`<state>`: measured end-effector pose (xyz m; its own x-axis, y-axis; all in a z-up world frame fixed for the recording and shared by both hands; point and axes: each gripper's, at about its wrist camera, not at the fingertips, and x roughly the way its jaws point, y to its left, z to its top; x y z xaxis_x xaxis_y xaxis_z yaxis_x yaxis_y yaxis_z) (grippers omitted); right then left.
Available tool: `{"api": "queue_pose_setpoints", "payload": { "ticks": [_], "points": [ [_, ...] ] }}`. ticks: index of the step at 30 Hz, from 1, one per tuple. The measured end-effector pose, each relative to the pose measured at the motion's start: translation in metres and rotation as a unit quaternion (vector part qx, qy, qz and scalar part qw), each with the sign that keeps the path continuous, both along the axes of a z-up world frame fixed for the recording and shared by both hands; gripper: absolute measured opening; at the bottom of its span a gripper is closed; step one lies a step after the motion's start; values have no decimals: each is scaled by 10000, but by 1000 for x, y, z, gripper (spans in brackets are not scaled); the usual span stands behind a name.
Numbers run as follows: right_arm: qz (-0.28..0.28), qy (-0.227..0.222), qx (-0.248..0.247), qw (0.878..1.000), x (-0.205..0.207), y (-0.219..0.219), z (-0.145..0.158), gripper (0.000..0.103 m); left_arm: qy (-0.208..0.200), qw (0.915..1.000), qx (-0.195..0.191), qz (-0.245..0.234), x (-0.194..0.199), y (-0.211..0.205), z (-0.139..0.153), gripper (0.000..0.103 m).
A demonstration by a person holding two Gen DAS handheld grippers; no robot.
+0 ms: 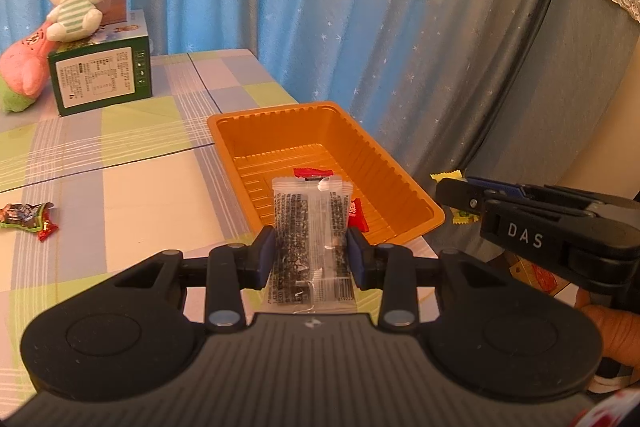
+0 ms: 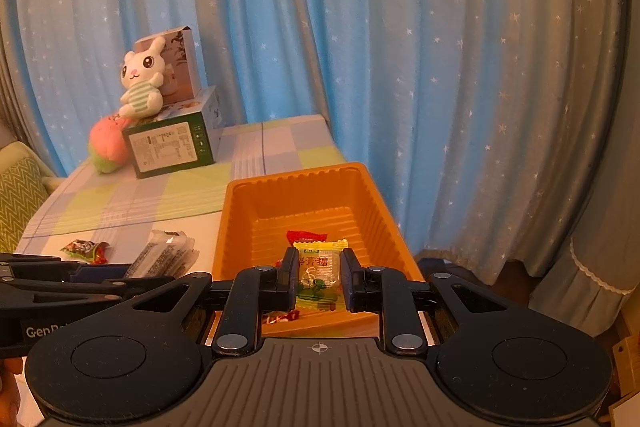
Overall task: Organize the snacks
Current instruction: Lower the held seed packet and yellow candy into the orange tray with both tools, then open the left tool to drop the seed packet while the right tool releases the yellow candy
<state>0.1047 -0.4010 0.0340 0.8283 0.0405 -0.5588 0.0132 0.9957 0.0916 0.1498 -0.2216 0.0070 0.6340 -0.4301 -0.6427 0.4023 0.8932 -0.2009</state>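
Snacks held over an orange tray (image 1: 424,205) on a checked tablecloth (image 1: 120,155), blue starred curtains (image 2: 400,47) behind.

A clear printed packet (image 1: 310,239) is clamped by the left gripper (image 1: 311,257); a yellow candy (image 2: 319,277) is gripped by the right gripper (image 2: 319,279) above the tray. A green cushion (image 2: 18,195) is shown only in the right view.

A home: star-print blue curtains (image 2: 320,27), plush rabbit (image 2: 142,83), checked tablecloth (image 1: 120,155).
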Motion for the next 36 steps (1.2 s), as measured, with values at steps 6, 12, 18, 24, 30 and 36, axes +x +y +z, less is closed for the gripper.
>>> {"api": "queue_pose_setpoints", "payload": {
  "ticks": [6, 12, 18, 24, 30, 36],
  "points": [
    [-32, 79, -7, 10000, 16, -11, -4, 22, 69, 9999, -41, -60, 21, -11, -7, 34],
    [1, 188, -25, 9998, 43, -18, -13, 22, 147, 9999, -70, -37, 48, -19, -14, 34],
    [148, 267, -42, 9995, 73, -23, -23, 22, 170, 9999, 7, -6, 77, -29, -22, 34],
    [178, 379, -114, 9991, 101, -26, -32, 22, 289, 9996, -1, 50, 103, -34, -35, 34],
    [227, 498, -166, 9984, 125, -27, -41, 22, 436, 9990, -77, 95, 122, -35, -46, 34],
    [257, 572, -115, 9980, 144, -28, -47, 22, 506, 9986, -112, 94, 139, -39, -52, 34]
  ]
}}
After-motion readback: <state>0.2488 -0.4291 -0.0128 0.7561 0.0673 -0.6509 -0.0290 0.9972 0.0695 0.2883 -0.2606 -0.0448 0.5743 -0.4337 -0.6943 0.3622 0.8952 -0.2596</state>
